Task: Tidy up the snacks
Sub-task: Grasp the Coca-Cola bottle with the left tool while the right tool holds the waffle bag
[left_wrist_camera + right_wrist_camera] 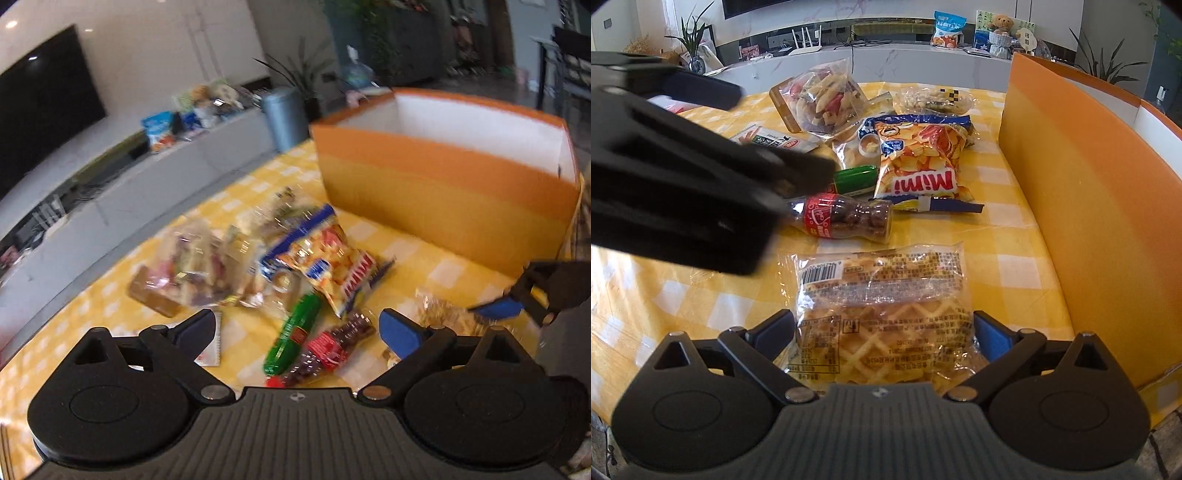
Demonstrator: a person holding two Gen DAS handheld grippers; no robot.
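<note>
Straddling the waffle packet (882,314), my right gripper (884,332) has its fingers (775,330) spread wide, one on each side of the wrapper; whether the pads touch the film I cannot tell, and nothing is clamped yet. The packet lies flat on the worktop (683,295) near the edge closest to me, just beside the wall of the orange box (1089,206).

My left gripper (295,328) hovers with fingers (195,328) open and empty, above the chocolate-ball bottle (332,347) and the green tube (293,338). Further toward the middle of the worktop sit the Mimi chips bag (919,155) and a clear bag of mixed crackers (823,98), piled loosely together.

My worry is the slack wrapper: closing on loose film alone could let the waffle slide out during the lift. The box wall stands close on the right, so a low swing might knock the packet against it. The left view is blurred, and the two grippers are near enough to collide.
</note>
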